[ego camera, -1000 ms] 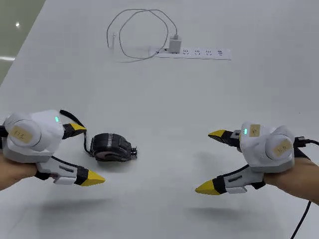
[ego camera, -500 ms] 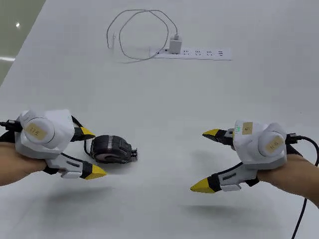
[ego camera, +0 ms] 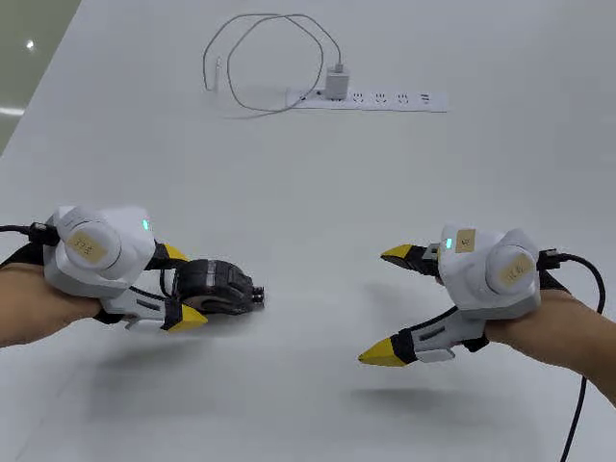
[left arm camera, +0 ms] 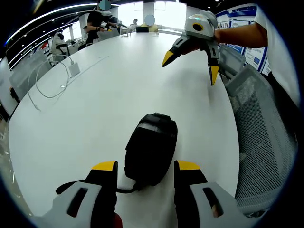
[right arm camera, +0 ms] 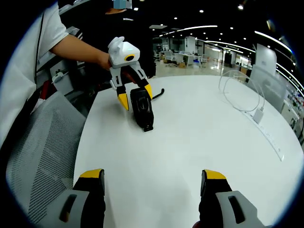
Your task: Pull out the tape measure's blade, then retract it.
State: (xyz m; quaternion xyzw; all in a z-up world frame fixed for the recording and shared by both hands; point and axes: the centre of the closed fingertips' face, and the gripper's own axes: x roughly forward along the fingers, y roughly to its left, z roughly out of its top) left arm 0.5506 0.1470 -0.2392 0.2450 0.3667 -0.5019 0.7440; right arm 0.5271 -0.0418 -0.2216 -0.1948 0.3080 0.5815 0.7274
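White surface (ego camera: pixel 318 183), long. On the far side a power strip (ego camera: pixel 385 99) with a charger (ego camera: pixel 336 84) and a looped cable (ego camera: pixel 204 60). Tape measure (ego camera: pixel 214 286) lay on its side near the left edge, blade in. Left tool (ego camera: pixel 181 286) was released, jaws bracketing the case's rear end with slim gaps. Right tool (ego camera: pixel 389 304) was spread, empty, well apart from it. Open-plan office with ceiling lights; mesh chair (right arm camera: pixel 42 142) beside the surface.

Black tape measure (ego camera: pixel 214 286) against a plain white surface (ego camera: pixel 318 192); the left hand-held gripper (ego camera: pixel 183 286) and right hand-held gripper (ego camera: pixel 388 303) each white-bodied, with black jaws tipped yellow, a tan sticker and a small green light; power strip (ego camera: pixel 385 99) white
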